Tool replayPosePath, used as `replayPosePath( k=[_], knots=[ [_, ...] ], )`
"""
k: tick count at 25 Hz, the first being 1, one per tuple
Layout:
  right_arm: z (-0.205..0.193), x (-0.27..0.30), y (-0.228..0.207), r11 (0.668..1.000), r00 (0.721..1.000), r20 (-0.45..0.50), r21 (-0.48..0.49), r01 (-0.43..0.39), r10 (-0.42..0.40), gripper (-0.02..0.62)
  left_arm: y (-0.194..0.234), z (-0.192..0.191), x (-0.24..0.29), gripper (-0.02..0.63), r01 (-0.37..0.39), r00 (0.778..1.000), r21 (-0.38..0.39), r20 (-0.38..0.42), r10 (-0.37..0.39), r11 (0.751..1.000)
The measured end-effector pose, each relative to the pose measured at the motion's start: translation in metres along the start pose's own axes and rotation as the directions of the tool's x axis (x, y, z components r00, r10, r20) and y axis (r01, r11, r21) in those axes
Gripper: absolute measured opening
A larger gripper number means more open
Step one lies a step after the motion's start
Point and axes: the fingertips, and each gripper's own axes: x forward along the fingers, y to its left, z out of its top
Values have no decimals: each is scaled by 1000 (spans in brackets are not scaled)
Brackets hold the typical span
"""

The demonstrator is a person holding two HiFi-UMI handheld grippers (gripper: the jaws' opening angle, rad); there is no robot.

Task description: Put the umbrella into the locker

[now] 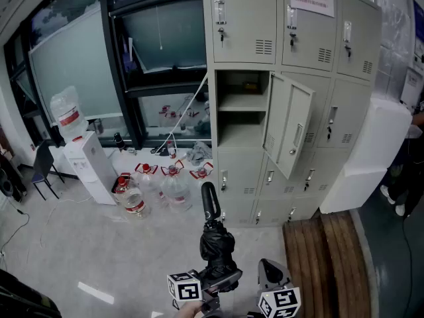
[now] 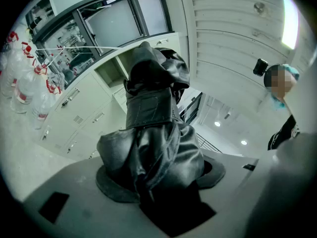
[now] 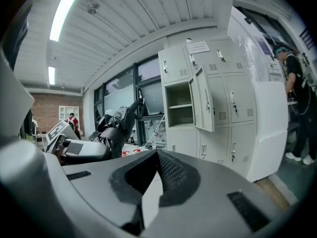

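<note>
Head view: you have the umbrella, black and folded, standing upright at 6 o'clock in the left tool. The right tool rides just beside it at its 3 o'clock, touching nothing. The locker stands well apart toward 12 o'clock across the floor, with one door swung open on an open compartment.

Left gripper view: your jaws are clamped on the umbrella's bunched fabric below its strap. The open compartment peeks past it at 11 o'clock.

Right gripper view: the jaws sit together with nothing between them. The umbrella is at 9 o'clock and the open locker at 1 o'clock.

So the pick-up looks done and the door is open. By my reckoning you have yet to carry the umbrella over, set it inside the compartment and let go.
</note>
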Motion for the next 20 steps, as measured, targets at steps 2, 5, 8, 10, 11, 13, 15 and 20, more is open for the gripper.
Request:
replayPosePath(
  k=[2,5,8,10,11,13,15,20],
  knots=[
    [0,-7,5,1000,1000,-6,1,-3,3,0,-6,0,-3,270,-7,1000,5,8,7,1000],
    [-4,-13,10,1000,1000,-11,-2,-17,17,0,-11,-1,-1,271,-10,1000,17,10,10,1000],
    [-11,-14,10,1000,999,-24,-16,-27,27,0,-14,-6,1,272,-24,1000,22,-9,24,999],
    [-9,-13,6,999,999,-28,-24,-22,21,0,-14,-8,2,272,-32,999,24,-18,32,999],
    [-6,-13,3,1000,1000,-25,-25,-17,16,0,-14,-7,3,272,-30,999,22,-18,31,999],
    [-3,-14,-3,1000,1000,-21,-21,-8,8,0,-14,-6,5,271,-26,1000,13,-15,27,1000],
    [-2,-15,-7,1000,1000,-16,-3,-5,5,0,-13,-6,7,272,-28,999,1,-16,28,1000],
    [0,-16,-17,1000,1000,-2,28,11,-11,0,-8,-5,14,272,-30,1000,-26,-5,30,999]
  ],
)
